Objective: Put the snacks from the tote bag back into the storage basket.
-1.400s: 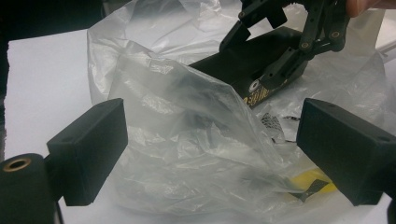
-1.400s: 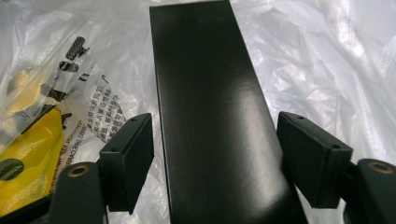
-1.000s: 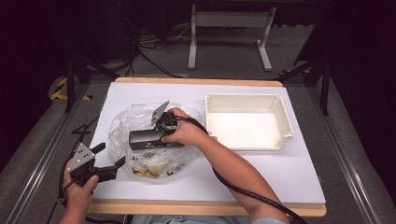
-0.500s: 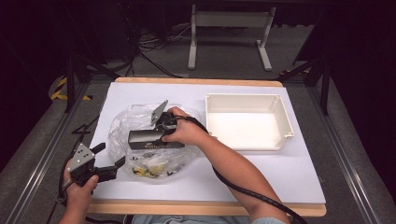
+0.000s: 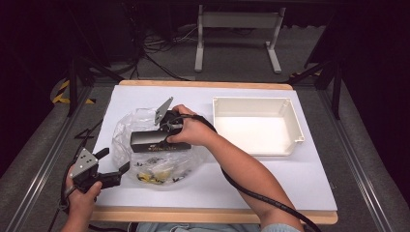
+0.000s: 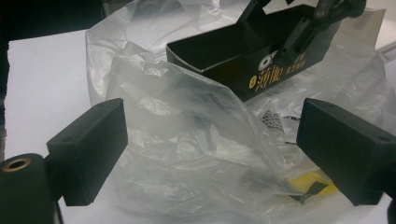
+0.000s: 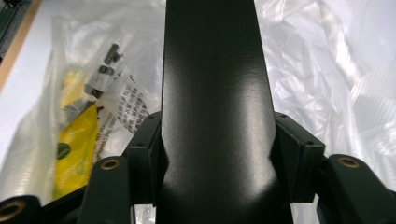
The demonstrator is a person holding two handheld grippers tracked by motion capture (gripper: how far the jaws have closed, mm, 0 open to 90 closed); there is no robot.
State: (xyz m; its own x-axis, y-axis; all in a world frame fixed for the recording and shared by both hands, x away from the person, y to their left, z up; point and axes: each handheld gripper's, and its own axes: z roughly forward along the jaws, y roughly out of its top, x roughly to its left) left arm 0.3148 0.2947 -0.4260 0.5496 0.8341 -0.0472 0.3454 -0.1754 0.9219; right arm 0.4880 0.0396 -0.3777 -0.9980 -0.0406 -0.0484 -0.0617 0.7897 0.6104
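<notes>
Your right tongs point(image 7: 212, 154) clamp the black box point(image 5: 153, 141).
It sits left of centre in the high view, over the clear plastic bag point(image 5: 145, 126); your left tongs point(image 6: 212, 154) gape wide beside the bag.

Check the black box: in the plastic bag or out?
Out, mostly: the black box is shut in the right gripper above the plastic bag; its far end, cannot tell.

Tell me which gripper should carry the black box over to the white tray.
Right. The right gripper is already shut on the black box, nearer the white tray. The left gripper stands open at the plastic bag.
</notes>
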